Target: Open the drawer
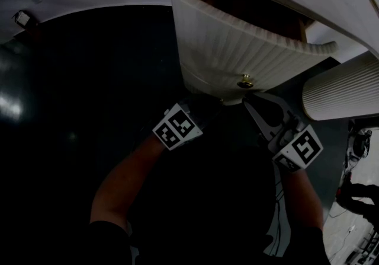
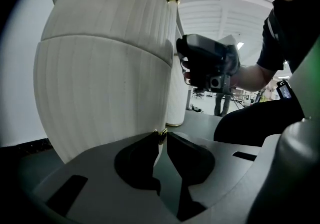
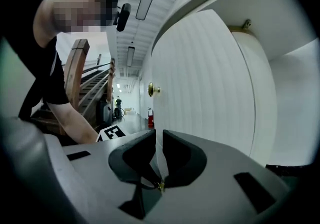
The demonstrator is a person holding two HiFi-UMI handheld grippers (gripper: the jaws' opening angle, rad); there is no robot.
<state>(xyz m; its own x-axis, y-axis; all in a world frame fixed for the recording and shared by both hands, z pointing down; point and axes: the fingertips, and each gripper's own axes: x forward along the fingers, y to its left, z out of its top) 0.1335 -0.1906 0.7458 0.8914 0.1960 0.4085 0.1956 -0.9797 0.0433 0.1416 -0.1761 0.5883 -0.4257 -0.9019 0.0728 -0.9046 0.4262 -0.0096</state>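
Pinching a small brass knob (image 2: 161, 134) at its tips, left gripper (image 2: 161, 139) is clamped at the bottom of the lower ribbed front (image 2: 100, 92). Right gripper (image 3: 157, 137) is clenched to a thin slit; ribbed white and a brass speck (image 3: 160, 186) show in it, grip unclear. Upper drawer (image 1: 237, 50) stands pulled out, just far of both grippers, overhanging their tips in head view; its own knob (image 1: 244, 83) is free. Ribbed column (image 1: 337, 95) right, dark floor (image 1: 71, 109) left.
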